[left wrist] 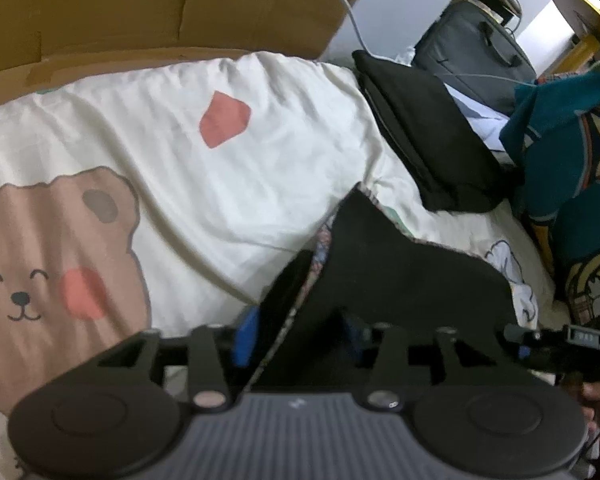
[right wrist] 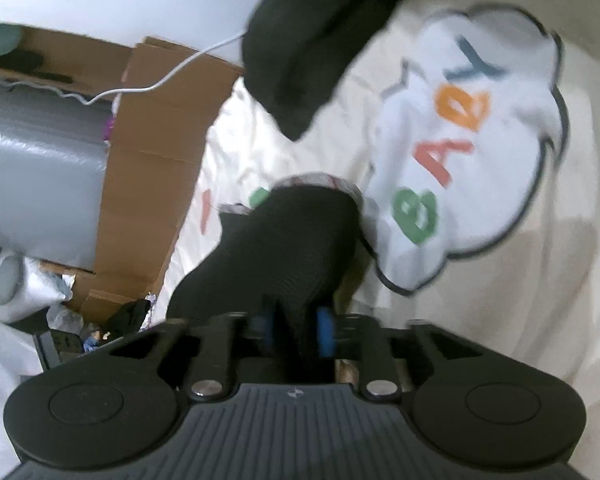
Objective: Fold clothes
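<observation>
A black garment with a patterned lining (left wrist: pixel 396 280) hangs from my left gripper (left wrist: pixel 300 336), which is shut on its edge just above the cream bear-print quilt (left wrist: pixel 228 184). In the right wrist view the same black garment (right wrist: pixel 284 252) bunches up between the blue pads of my right gripper (right wrist: pixel 296 332), which is shut on it. A folded black garment (left wrist: pixel 428 132) lies on the quilt at the far right; in the right wrist view this folded black garment (right wrist: pixel 312 36) sits above the held cloth.
A teal patterned cloth pile (left wrist: pixel 568 168) sits at the bed's right edge. Cardboard (left wrist: pixel 160 8) stands behind the bed, with a white cable (left wrist: pixel 348 8) and a grey suitcase (left wrist: pixel 472 48). A grey wrapped bundle (right wrist: pixel 40 176) and cardboard (right wrist: pixel 152 184) lie beside the quilt (right wrist: pixel 540 280).
</observation>
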Motion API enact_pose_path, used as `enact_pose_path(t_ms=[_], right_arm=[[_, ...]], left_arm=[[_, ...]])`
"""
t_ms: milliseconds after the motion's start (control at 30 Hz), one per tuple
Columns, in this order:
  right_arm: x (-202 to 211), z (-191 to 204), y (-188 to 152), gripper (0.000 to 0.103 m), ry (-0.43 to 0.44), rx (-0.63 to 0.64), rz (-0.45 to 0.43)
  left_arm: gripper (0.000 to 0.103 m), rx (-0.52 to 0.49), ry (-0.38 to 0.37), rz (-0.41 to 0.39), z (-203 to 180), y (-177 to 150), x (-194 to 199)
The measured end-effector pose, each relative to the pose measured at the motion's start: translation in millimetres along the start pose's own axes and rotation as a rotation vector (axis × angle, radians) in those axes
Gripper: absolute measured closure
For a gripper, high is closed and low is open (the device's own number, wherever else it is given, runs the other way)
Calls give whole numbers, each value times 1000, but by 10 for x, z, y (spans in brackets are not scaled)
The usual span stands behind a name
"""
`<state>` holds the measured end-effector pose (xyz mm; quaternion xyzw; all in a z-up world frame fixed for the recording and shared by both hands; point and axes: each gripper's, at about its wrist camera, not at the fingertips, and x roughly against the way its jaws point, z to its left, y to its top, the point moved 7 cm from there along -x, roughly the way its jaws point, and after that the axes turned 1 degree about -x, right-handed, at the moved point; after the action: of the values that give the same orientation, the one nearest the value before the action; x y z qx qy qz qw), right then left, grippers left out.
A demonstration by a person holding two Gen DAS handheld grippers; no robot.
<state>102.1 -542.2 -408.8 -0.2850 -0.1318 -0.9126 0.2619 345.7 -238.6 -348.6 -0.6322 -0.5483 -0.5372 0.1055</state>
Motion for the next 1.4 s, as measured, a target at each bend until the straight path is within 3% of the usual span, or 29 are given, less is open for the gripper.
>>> enact_pose_path(t_ms=[133,500,533,600,667,800,900,1267,1400], right_arm=[[-39,-70,-30,57,0,-16,20],[-183,-50,6,58,9,18,56],[-187,-37,13,58,11,25,55],[-186,1,36,90,18,40,48],[-174,42,61,94,23,50,36],[-142,121,95,95,29,63,11],[-84,222,166,95,44,90,-9],[51,370,732,96,25,140,-69],[7,232,773,92,2,100,-62]], left_arm=[[29,6,-10,8,6,-10,-71],[20,59,-62,16,71,-54,-270],[21,55,-64,12,74,-64,-275],[32,37,-64,3,66,-84,-275],[42,11,-61,-8,43,-104,-266],[58,26,-68,-10,-7,-113,-235],[61,42,-76,-7,-50,-117,-208],[63,97,-109,-7,-248,-134,-218],[55,114,-96,-6,-236,-120,-245]])
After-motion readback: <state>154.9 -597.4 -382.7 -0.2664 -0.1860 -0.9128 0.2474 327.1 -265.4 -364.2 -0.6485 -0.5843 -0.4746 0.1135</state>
